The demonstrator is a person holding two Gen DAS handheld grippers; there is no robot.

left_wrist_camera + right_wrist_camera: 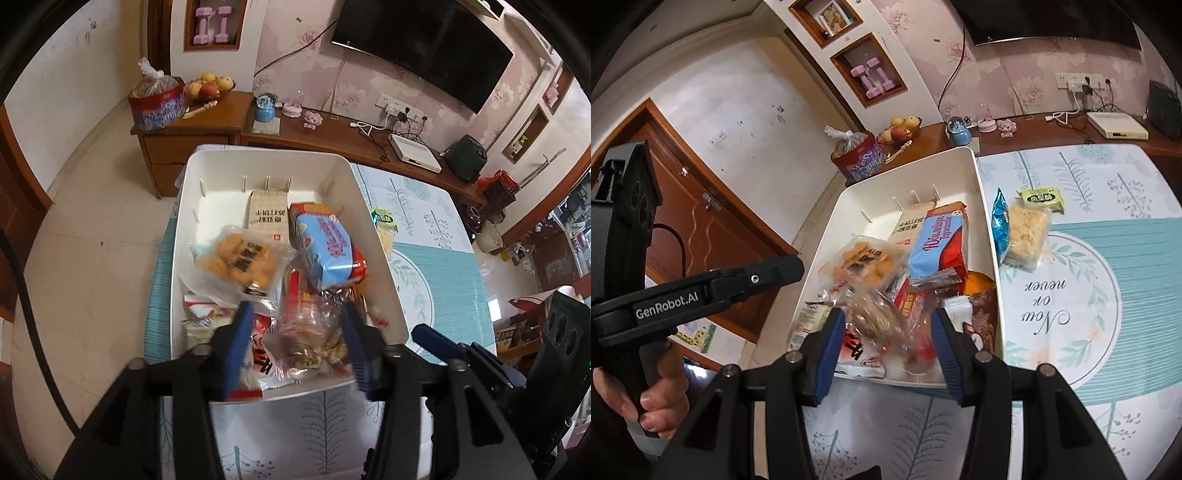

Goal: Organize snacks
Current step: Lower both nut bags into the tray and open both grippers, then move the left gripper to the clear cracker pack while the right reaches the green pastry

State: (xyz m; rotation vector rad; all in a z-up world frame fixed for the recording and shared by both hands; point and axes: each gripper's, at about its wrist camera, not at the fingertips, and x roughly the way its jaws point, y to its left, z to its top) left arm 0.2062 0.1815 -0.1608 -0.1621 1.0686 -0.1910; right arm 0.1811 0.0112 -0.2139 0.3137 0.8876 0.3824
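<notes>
A living room with floral wallpaper and a dark television [424,48] at twelve o'clock frames a table under a teal leaf-print tablecloth [1108,295]. On it sits a white bin [192,206], piled with snacks: a blue-and-red biscuit pack [325,247] toward one o'clock, a clear bag of golden cookies [240,262] at ten o'clock, a beige box [267,218] behind them. Outside the bin, at its two o'clock, lie a crumbly rice-cake packet [1025,232] and a small green packet [1041,199]. The left gripper [295,339] hangs over the bin's near end, fingers spread, nothing pinched. The right gripper [886,343] hovers likewise, fingers apart and empty.
</notes>
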